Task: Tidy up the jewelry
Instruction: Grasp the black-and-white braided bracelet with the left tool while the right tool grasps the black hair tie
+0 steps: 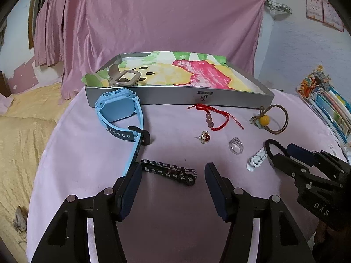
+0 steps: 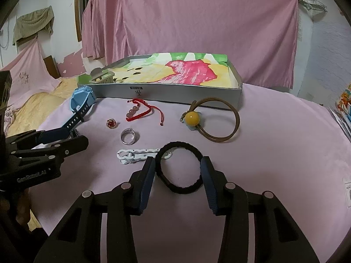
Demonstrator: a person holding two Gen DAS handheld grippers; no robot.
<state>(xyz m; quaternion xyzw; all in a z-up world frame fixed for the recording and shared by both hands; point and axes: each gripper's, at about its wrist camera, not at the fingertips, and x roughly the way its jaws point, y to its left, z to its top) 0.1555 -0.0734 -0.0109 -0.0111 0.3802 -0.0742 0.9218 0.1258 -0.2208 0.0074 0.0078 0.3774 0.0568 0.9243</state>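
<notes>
1. Although many pieces lie on the round table with the pale pink cloth point(image 2: 274, 131), the piece in hand now is the black fabric hair tie point(image 2: 178, 166), a soft closed ring that lies flat near the front edge of the table.
2. The right gripper point(image 2: 176, 171) has this ring between its two blue pads point(image 2: 147, 179), one on each side of it. They touch its outer sides or stand just beside them, but the ring keeps its round form, so I judge it is not yet squeezed.
3. This hair tie is surely light, soft and elastic. It will fold flat when pressed and will not slip much on the ribbed pads. It is better to take only one side of the ring, because a grip across the whole ring may let it spring out.
4. The white plastic clasp strip point(image 2: 138, 154) lies just beside the tie, partly under its far edge, and it could be dragged along.
5. The left gripper point(image 1: 173, 175) is released and holds nothing. The black-and-white striped hair clip point(image 1: 169, 172) lies between and just beyond its fingertips.
6. Both tools point forward and downward toward the cloth.
7. The shallow grey cardboard box with the colourful paper lining point(image 2: 175, 92) waits at the back of the table.
</notes>
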